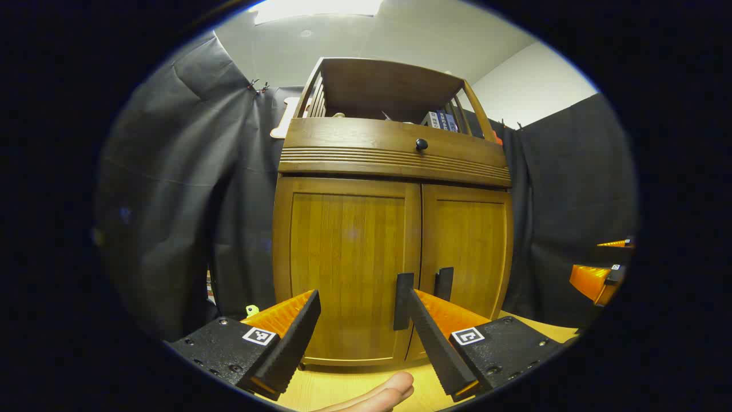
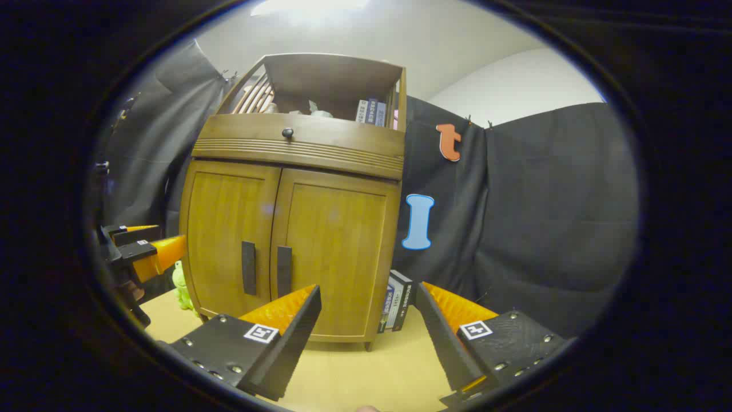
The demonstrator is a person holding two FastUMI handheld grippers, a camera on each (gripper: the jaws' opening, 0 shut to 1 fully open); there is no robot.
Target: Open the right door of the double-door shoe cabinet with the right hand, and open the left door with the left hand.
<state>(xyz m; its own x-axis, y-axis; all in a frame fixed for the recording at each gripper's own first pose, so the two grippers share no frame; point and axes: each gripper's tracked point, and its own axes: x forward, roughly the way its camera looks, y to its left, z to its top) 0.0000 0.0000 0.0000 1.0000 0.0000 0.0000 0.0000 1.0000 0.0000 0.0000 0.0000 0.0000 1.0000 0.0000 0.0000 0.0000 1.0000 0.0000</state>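
both doors of the brown wooden double-door shoe cabinet (image 1: 394, 252) sit closed at 12 o'clock; left claw (image 1: 359, 300) and right claw (image 2: 369, 294) gape wide, holding nothing.

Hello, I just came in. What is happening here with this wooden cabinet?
A person holds a gripper in each hand in front of a wooden shoe cabinet. Both doors are shut. The left gripper is open and points at the left door, near its handle. The right gripper is open too, facing the right door, whose handle it does not touch. Neither gripper grips anything.
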